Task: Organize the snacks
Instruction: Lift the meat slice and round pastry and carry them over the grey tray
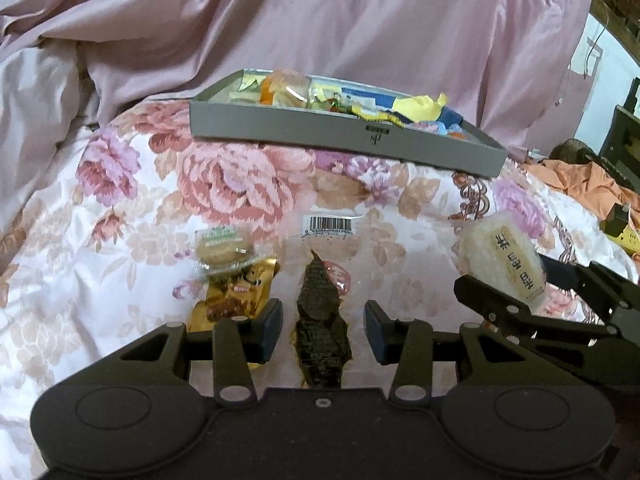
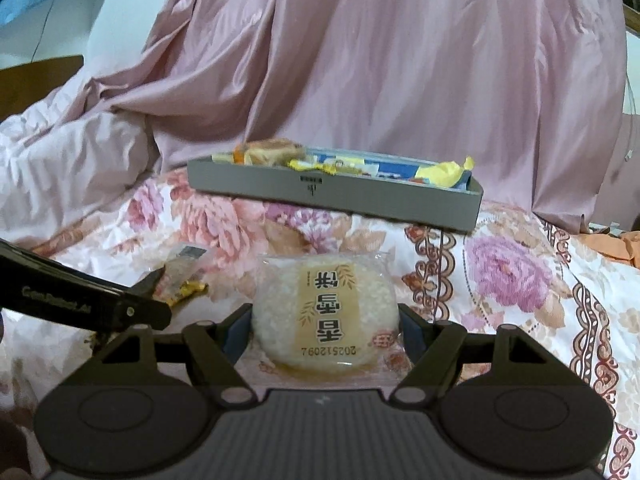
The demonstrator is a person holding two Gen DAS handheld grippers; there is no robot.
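only the left wrist view shows the left gripper (image 1: pixel 323 330) pinching a clear packet of dark dried snack (image 1: pixel 320 332); the right gripper (image 2: pixel 325 334) clamps a round white rice cake in clear wrap (image 2: pixel 325 316), with the grey cardboard tray (image 2: pixel 360 200) at twelve o'clock.

The bedspread (image 1: pixel 224 184) is woven cloth with a fine ribbed, faintly lustrous flower print. Behind the tray (image 1: pixel 320 132), the pink sheet (image 1: pixel 360 20) looks smooth and satiny. The tray itself is matt grey, like card or plastic. In front of it, the rice cake (image 2: pixel 326 312) and the seaweed pack (image 1: pixel 320 320) sit in clear glossy film. The left tool (image 1: pixel 323 330) is matt black plastic.
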